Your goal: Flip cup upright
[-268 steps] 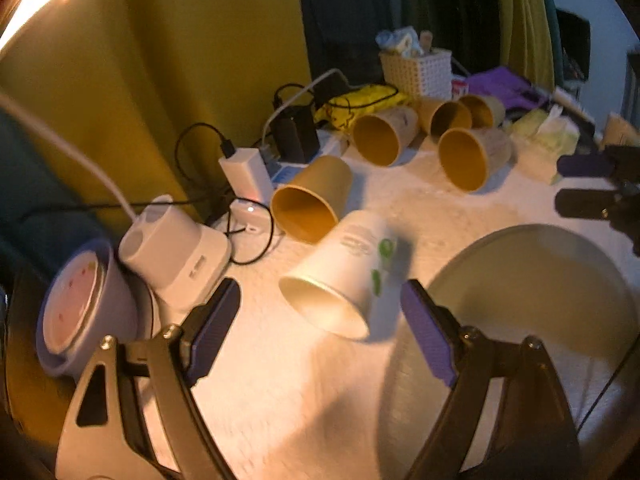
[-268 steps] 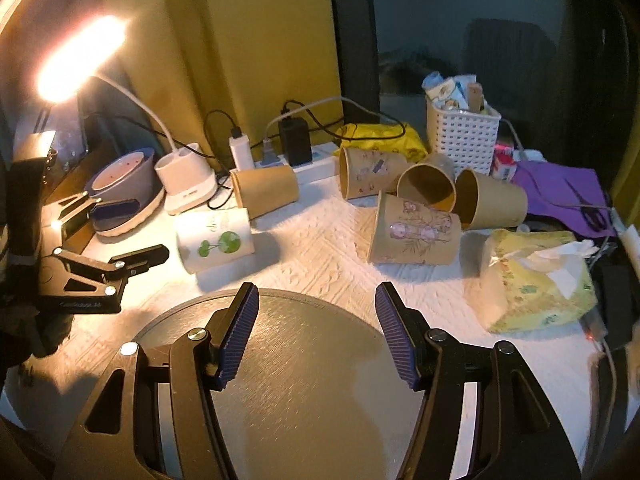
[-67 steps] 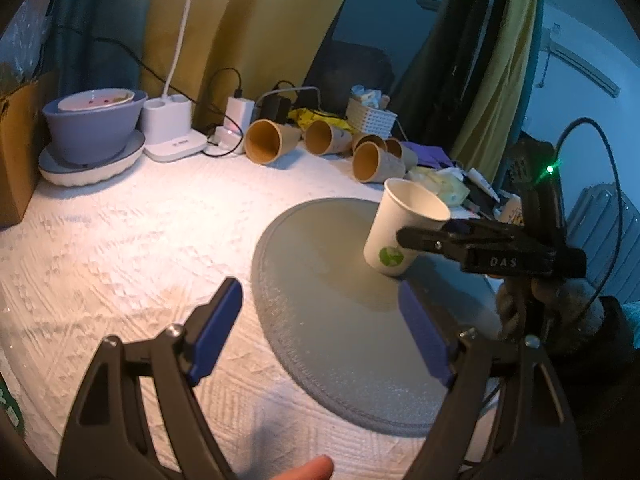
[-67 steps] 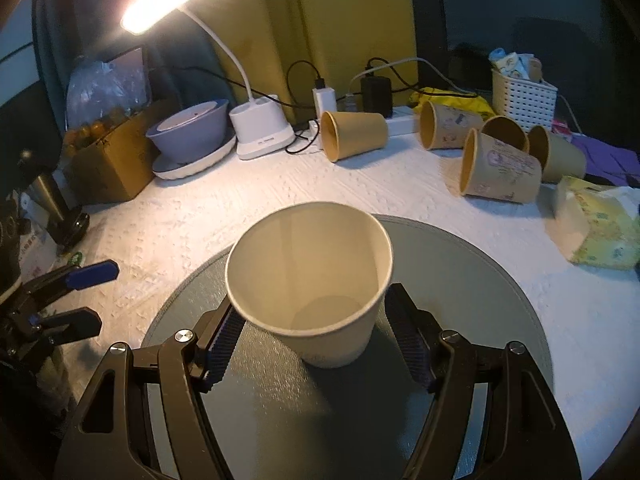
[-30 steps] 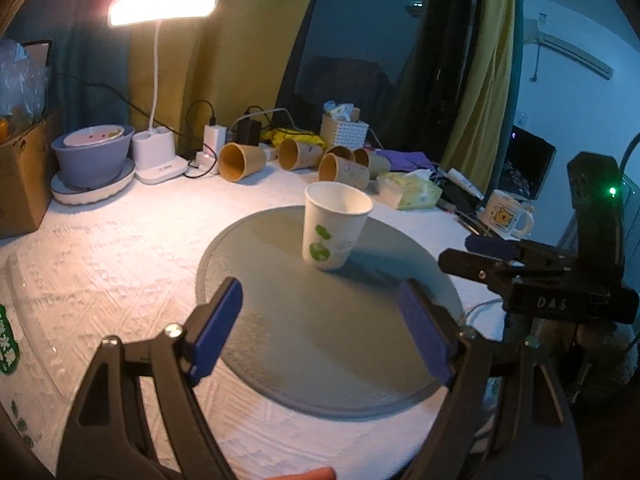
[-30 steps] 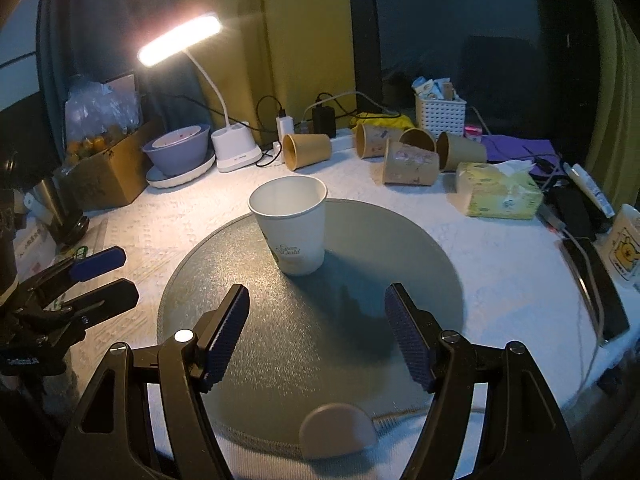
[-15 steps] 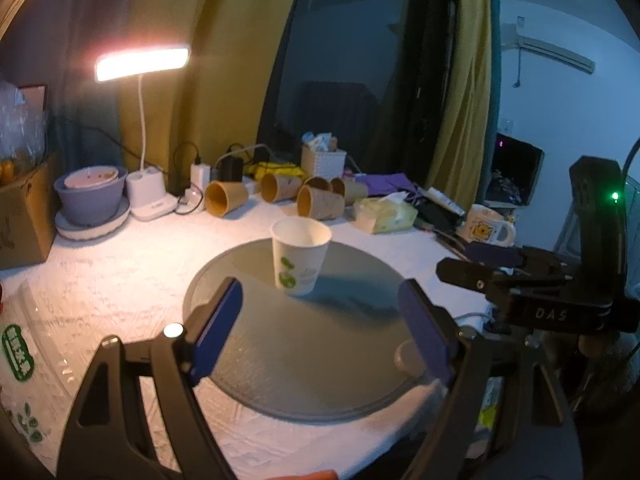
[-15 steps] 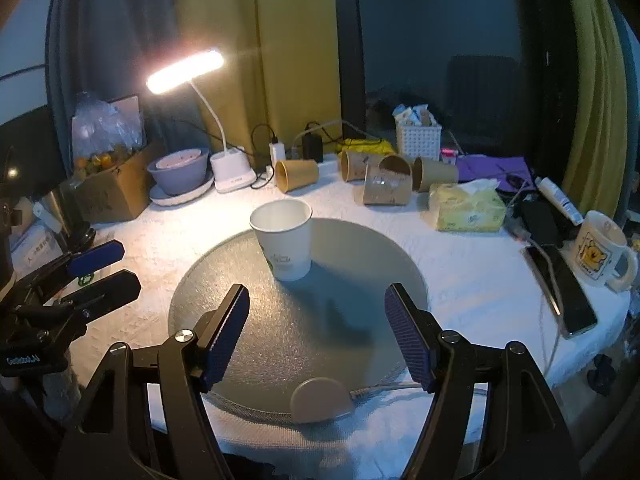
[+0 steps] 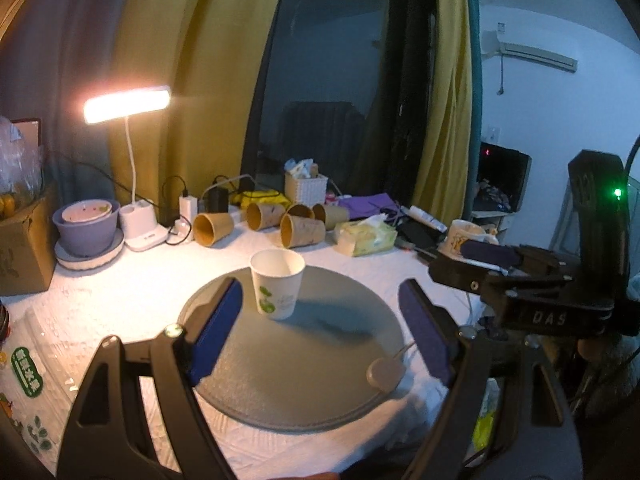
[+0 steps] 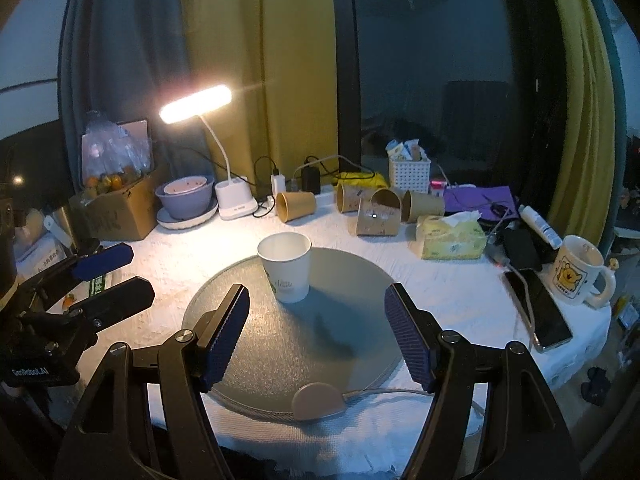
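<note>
Cup: We see the white paper cup (image 10: 285, 267) standing mouth-up on the round grey mat (image 10: 360, 344), toward the mat's far left part, with nothing touching it.
Left gripper: Our left gripper (image 9: 320, 330) hangs back from the cup, its fingers (image 9: 216, 330) spread wide and holding nothing.
Right gripper: Our right gripper (image 10: 318, 334) is likewise pulled away, fingers (image 10: 408, 340) wide and empty; the cup sits well beyond them.
Task status: We judge the flip done, since the cup rests on its base with its open rim up.
Risk, tipping: A light paper cup like this would, we think, topple at a slight knock; a stray sweep of either gripper across the mat could undo the work.
Risk, cable: A thin cable (image 10: 400, 393) runs from the beige tab (image 10: 316, 402) at the mat's near edge; we reckon a snag there could jerk the mat and rock the cup.
Risk, neighbours: Brown paper cups (image 10: 296, 206) lie on their sides at the back of the surface (image 10: 448, 292), well apart from the white one; we think reaching for them low over the mat would invite a collision.
</note>
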